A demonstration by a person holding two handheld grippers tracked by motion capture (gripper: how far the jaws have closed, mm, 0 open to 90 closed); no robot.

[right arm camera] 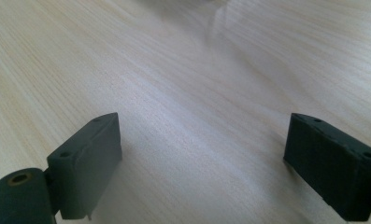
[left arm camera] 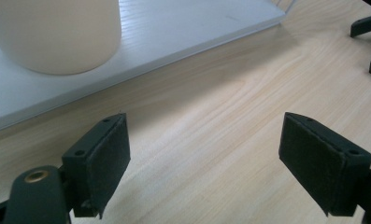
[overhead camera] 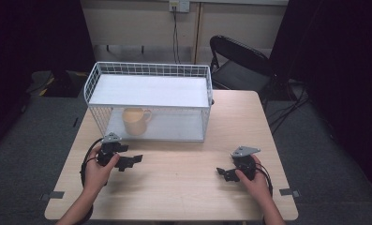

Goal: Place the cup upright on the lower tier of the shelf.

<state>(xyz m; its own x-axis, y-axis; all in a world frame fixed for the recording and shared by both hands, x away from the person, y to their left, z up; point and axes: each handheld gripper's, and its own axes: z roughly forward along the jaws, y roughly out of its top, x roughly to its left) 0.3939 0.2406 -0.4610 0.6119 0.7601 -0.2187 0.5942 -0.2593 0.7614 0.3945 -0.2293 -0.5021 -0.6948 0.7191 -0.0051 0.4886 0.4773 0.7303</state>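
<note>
**Both grippers waiting in front of the mug**

The left gripper (overhead camera: 127, 161) is resting on the table (overhead camera: 183, 187) just in front of the wire rack (overhead camera: 148, 101), its jaws standing wide apart and holding nothing. The right gripper (overhead camera: 226, 173) is lying farther from the rack, jaws likewise spread and empty. The cream mug (overhead camera: 136, 120) is sitting upright on the rack's lower shelf, handle pointing right. The reach seems to be only starting; next, the left gripper probably needs to advance through the rack's open front toward the mug.
</note>
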